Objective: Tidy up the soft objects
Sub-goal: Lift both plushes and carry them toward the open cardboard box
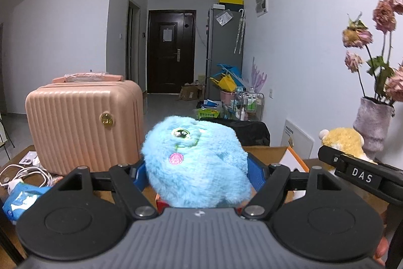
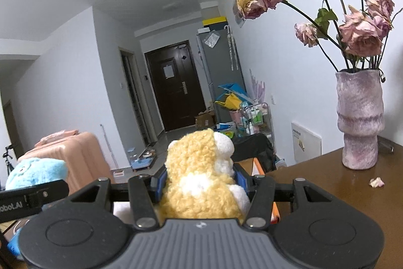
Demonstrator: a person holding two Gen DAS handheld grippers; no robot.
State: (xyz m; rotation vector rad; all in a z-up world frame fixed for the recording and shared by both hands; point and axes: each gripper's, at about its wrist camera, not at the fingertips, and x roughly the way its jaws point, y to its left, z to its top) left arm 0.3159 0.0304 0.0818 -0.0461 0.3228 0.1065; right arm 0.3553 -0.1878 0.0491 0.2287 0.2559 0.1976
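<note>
A fluffy light-blue plush toy [image 1: 194, 163] with a green eye and a pink tag fills my left gripper [image 1: 197, 173], whose blue pads press into both its sides. In the right wrist view a yellow and white plush toy [image 2: 201, 183] is squeezed between the blue pads of my right gripper [image 2: 200, 180]. Both toys are held above the wooden table [image 2: 327, 193]. The yellow toy [image 1: 342, 140] shows at the right of the left wrist view, and the blue toy [image 2: 35, 172] at the left of the right wrist view. A cardboard box [image 1: 267, 151] lies just behind the blue toy.
A pink ribbed suitcase [image 1: 83, 125] stands on the table at the left, with white cables [image 1: 25, 175] and a blue tissue pack [image 1: 22, 198] in front of it. At the right stands a purple vase [image 2: 360, 120] of dried roses, with a fallen petal [image 2: 376, 182] beside it.
</note>
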